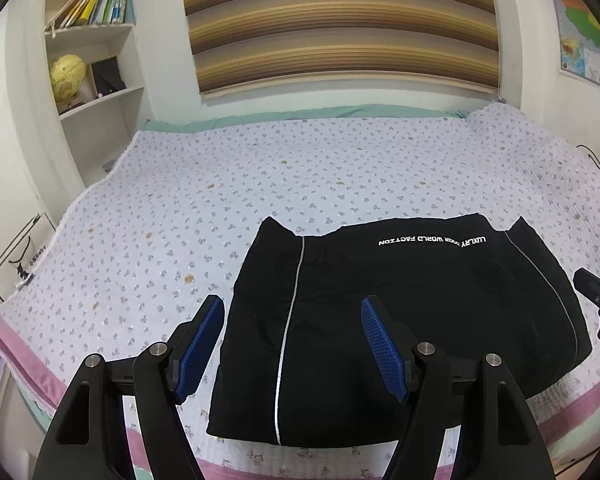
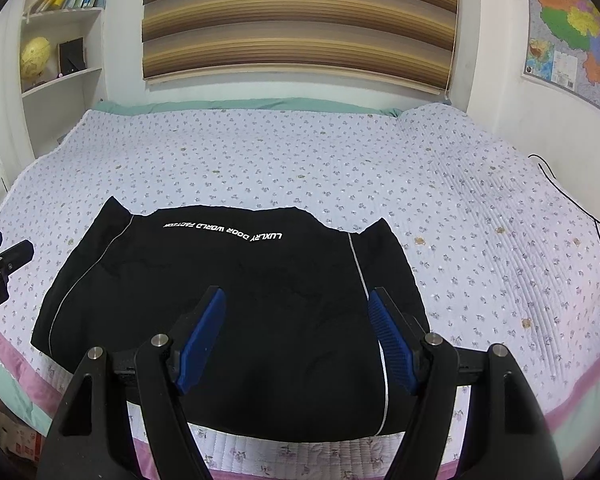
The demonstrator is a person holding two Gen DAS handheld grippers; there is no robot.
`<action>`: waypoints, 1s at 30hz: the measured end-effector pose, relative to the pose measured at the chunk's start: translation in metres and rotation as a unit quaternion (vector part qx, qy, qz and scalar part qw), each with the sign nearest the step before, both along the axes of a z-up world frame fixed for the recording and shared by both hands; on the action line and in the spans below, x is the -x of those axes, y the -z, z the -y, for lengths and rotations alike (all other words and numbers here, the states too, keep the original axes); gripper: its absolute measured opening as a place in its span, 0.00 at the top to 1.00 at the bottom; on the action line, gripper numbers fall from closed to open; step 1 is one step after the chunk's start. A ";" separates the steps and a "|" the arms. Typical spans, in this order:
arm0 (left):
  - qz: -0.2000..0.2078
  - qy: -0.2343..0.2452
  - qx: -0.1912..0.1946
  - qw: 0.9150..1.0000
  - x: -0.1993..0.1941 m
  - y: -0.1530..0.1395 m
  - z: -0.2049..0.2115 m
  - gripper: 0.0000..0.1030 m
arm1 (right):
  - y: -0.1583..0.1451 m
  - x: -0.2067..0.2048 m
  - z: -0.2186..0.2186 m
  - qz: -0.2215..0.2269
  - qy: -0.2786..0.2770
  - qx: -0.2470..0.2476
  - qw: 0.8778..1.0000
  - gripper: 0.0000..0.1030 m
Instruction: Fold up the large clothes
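Two grippers are ours to hold above the near edge of a bed, and both hang released with nothing between their blue pads. Our left gripper [image 1: 292, 312] has its jaws spread wide over the left part of a black garment [image 1: 400, 320], one finger above the bare quilt and the other above the dark cloth; whether either touches the fabric we cannot tell. Our right gripper [image 2: 296, 304] stands equally spread over the right half of that garment [image 2: 220, 300], its right finger close by a thin pale piping line. We see the garment lying flat and already doubled into a broad block near the front edge of the bed, white lettering running along its far side, upside down to us. It rests on a pale flowered quilt [image 2: 340, 160] with a pink border at the near edge. Behind the bed we see a brown striped blind [image 2: 300, 20] on the wall, a white bookshelf [image 1: 92, 40] with books and a yellow globe [image 1: 67, 76] to the left, and a coloured map [image 2: 572, 28] to the right. A thin black cable [image 2: 568, 196] lies on the quilt's far right side.
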State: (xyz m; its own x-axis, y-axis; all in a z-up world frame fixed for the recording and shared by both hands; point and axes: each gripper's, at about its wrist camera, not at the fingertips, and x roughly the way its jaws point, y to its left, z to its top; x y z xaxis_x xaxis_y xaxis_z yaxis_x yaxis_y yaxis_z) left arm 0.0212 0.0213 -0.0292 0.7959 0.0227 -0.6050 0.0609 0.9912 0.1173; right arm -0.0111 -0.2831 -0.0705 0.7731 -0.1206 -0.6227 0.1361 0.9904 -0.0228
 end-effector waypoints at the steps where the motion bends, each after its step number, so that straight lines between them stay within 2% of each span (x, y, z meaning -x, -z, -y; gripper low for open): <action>1: 0.000 -0.001 0.001 1.000 0.000 0.000 -0.001 0.30 | 0.000 0.000 0.000 0.000 0.000 0.000 1.000 0.27; 30: 0.009 -0.010 -0.010 1.000 0.009 -0.003 -0.006 0.30 | 0.003 0.001 -0.008 -0.008 -0.005 0.000 1.000 0.27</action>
